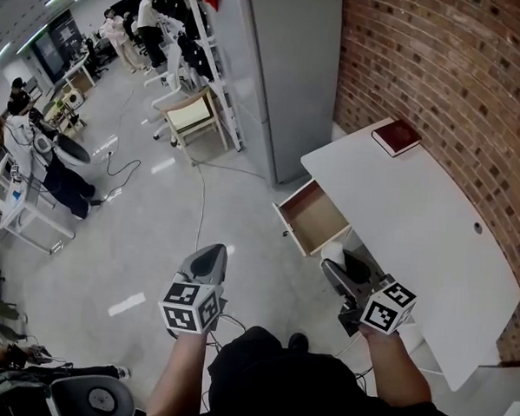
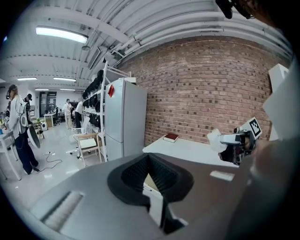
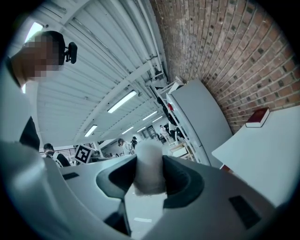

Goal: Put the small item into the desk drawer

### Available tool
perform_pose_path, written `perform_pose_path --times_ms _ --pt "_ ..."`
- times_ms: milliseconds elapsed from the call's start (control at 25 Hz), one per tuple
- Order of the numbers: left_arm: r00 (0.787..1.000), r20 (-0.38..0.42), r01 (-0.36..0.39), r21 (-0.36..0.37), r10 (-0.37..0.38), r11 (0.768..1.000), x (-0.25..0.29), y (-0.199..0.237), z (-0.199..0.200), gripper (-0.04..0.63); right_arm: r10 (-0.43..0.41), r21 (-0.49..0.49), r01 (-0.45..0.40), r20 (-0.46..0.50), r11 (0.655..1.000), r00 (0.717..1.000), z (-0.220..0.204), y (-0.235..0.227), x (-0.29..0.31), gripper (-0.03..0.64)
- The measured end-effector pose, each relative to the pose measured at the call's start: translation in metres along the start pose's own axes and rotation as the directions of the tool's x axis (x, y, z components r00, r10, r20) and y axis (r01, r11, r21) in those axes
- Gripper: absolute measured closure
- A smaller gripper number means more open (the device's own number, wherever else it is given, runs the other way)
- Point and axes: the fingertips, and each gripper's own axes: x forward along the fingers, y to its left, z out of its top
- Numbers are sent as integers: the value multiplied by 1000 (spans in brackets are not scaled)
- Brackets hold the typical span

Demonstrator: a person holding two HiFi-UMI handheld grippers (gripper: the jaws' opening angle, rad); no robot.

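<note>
A white desk (image 1: 416,220) stands against the brick wall, its wooden drawer (image 1: 312,218) pulled open toward the room and empty. My right gripper (image 1: 337,266) is just in front of the drawer, beside the desk's near edge, shut on a small white item (image 1: 334,252). In the right gripper view the white item (image 3: 149,165) sits upright between the black pads (image 3: 183,180) of the right gripper (image 3: 149,174). My left gripper (image 1: 207,259) hovers over the floor to the left with its jaws together and nothing in them. The left gripper (image 2: 150,174) faces the desk (image 2: 187,150).
A red book (image 1: 396,136) lies on the desk's far end. A tall grey cabinet (image 1: 289,74) stands beyond the drawer, with a wooden chair (image 1: 191,114) and a clothes rack next to it. Cables (image 1: 200,191) trail over the floor. People work at the far left.
</note>
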Motion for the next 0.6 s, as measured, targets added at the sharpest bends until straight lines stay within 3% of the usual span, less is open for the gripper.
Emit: perform_pose_path --times_ms 200,480,600 --pt "999 -15 28 -16 -29 999 25 10 -5 584 -17 -1 17 -22 1000 1000 -1 -12 18 449" --pt "995 -19 98 -29 -99 995 94 54 5 584 -124 -20 123 -24 992 992 8 -56 63 449" --pt "990 -40 134 3 -134 991 130 81 14 583 -168 -5 168 -14 986 986 13 -79 98 449"
